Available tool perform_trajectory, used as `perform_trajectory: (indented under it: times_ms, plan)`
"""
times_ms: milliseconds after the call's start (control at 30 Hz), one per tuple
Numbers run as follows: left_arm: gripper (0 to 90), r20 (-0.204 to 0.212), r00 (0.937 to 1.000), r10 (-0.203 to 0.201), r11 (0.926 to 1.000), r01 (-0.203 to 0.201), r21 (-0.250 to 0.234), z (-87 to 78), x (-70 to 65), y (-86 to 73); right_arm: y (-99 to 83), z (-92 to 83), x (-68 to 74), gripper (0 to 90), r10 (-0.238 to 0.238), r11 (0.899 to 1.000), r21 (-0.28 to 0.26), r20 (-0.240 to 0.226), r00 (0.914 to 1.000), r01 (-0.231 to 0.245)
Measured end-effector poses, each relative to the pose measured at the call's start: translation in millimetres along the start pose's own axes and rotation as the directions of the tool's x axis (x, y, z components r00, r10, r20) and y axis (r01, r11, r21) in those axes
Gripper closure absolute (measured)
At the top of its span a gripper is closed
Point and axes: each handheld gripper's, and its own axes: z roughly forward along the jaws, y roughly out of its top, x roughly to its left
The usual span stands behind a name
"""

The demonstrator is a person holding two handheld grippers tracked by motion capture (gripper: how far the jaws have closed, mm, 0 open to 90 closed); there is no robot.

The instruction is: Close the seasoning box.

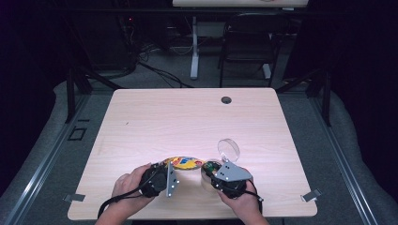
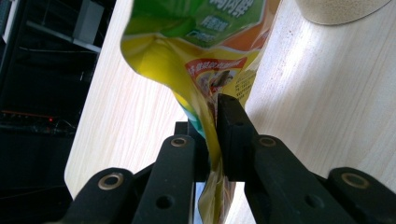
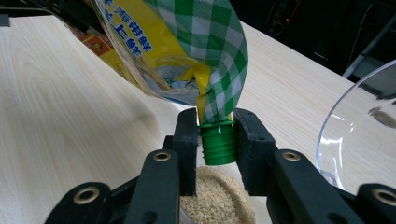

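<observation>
the right gripper (image 3: 216,135) clamps the green spout (image 3: 218,143) of a yellow pouch (image 3: 177,51), right above a jar of pale grains (image 3: 215,200). the left gripper (image 2: 212,135) pinches the pouch's far end. a clear lid (image 1: 228,149) lies nearby on the table (image 1: 187,117).

Pale wooden bench (image 1: 155,117) with a round cable hole.
A clear lid (image 1: 228,149) and a grain-filled container (image 3: 219,200) rest near its front edge.
</observation>
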Motion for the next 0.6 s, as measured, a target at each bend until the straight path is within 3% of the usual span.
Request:
perform_trajectory:
  times_ms: [233, 333, 500, 567, 600]
  plan:
    - [81.9, 0.021, 0.9995, -0.022, 0.9997, 0.022, -0.008, 1.1, 0.8, -2.1, 1.2, -0.5, -0.6, 71.5, 0.000, 1.000, -0.007, -0.002, 1.0000, 0.000]
    - [82.2, 0.042, 0.9970, -0.066, 0.9975, 0.067, -0.023, 4.0, 0.6, -6.7, 1.7, -0.4, -0.3, 71.5, -0.004, 1.000, -0.007, -0.004, 1.0000, 0.004]
    - [82.2, 0.057, 0.9937, -0.096, 0.9947, 0.098, -0.030, 6.9, 0.9, -10.9, 2.7, 0.4, 0.5, 71.5, -0.007, 1.000, -0.007, -0.001, 1.0000, 0.007]
    - [82.0, 0.071, 0.9886, -0.133, 0.9897, 0.136, -0.044, 10.3, -0.1, -13.7, 3.2, 1.5, 0.5, 71.5, -0.009, 1.000, -0.012, -0.006, 0.9999, 0.009]
    - [81.9, 0.079, 0.9879, -0.133, 0.9899, 0.137, -0.037, 11.1, 0.3, -14.8, 3.4, 1.6, 0.8, 71.5, -0.008, 1.000, -0.012, -0.007, 0.9999, 0.008]
